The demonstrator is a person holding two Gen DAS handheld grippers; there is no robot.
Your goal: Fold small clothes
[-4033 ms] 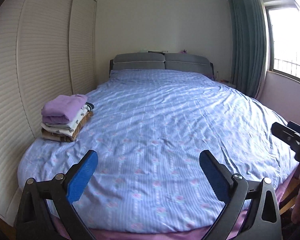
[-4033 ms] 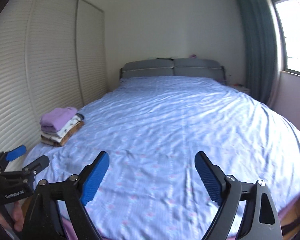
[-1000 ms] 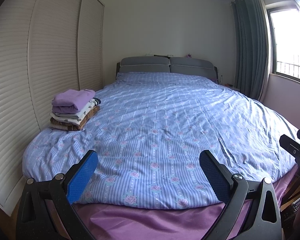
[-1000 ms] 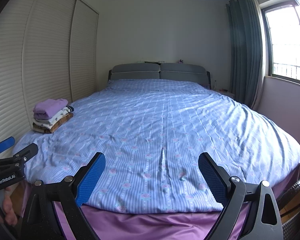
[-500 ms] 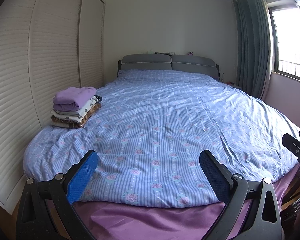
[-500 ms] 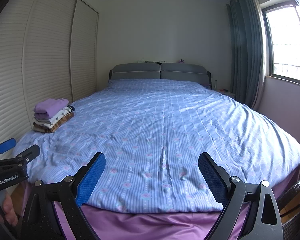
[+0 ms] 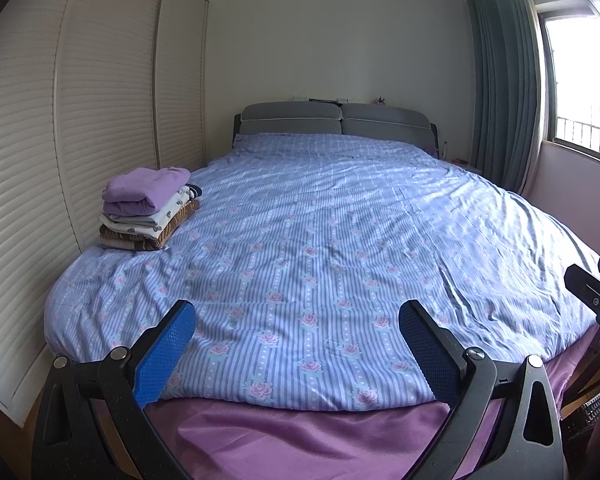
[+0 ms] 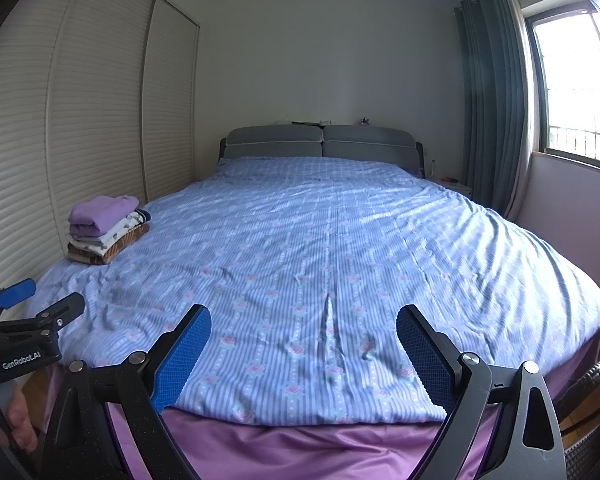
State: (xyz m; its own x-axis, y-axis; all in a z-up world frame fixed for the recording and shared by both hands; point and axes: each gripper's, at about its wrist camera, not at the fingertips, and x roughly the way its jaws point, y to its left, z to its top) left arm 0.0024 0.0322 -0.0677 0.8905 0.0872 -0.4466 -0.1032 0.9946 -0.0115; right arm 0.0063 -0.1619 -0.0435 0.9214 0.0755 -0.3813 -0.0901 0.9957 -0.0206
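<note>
A stack of folded small clothes [image 7: 148, 208] [image 8: 104, 230], purple on top, then white patterned and brown, sits on the left side of the bed [image 7: 340, 240] [image 8: 340, 248]. My left gripper [image 7: 296, 338] hangs open over the foot of the bed, holding nothing, well short of the stack. My right gripper [image 8: 304, 344] is open too, also empty, beside it at the foot edge. Each gripper shows at the rim of the other's view: the left gripper [image 8: 28, 308] and the right gripper [image 7: 598, 284].
White louvred wardrobe doors [image 7: 80, 140] run close along the bed's left side. A grey headboard [image 7: 336, 122] stands at the far wall, teal curtains [image 7: 504, 92] and a window [image 8: 576, 92] at the right. A purple sheet [image 7: 300, 436] hangs over the foot. A wicker item [image 8: 592, 432] sits low right.
Both grippers have drawn back from over the bed to its foot edge, so the purple sheet now shows below. Both stayed open. The clothes stack has not moved.
</note>
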